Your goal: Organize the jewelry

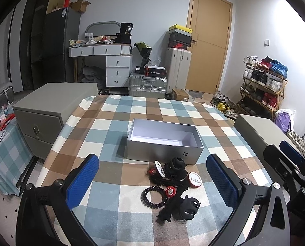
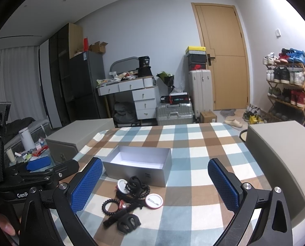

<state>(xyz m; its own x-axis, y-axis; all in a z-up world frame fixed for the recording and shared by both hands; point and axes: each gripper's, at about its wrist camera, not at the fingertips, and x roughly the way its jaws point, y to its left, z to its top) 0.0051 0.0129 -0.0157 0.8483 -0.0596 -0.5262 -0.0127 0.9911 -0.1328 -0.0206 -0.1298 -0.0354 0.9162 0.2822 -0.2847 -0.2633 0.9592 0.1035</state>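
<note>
A pile of jewelry and hair pieces (image 1: 173, 186) (image 2: 129, 201) lies on the checked tablecloth in front of an open silver box (image 1: 164, 143) (image 2: 138, 167). The pile holds a black bead bracelet (image 1: 153, 196) (image 2: 111, 205), a red-rimmed round badge (image 1: 195, 180) (image 2: 154, 200), a second white badge (image 1: 159, 168) (image 2: 123, 186) and black hair claws (image 1: 186, 207) (image 2: 128, 223). My left gripper (image 1: 153, 181) hovers open just above the pile, fingers either side of it. My right gripper (image 2: 155, 184) is open too, near the pile's right side. The box's inside looks bare.
A grey drawer cabinet (image 1: 49, 110) (image 2: 74, 139) stands left of the table and a beige box (image 1: 269, 131) (image 2: 283, 155) on its right edge. Beyond the table are suitcases (image 1: 147, 86), a white desk (image 1: 111, 61), a shoe rack (image 1: 263, 86) and a door. A person's thumb (image 2: 6, 225) shows at lower left.
</note>
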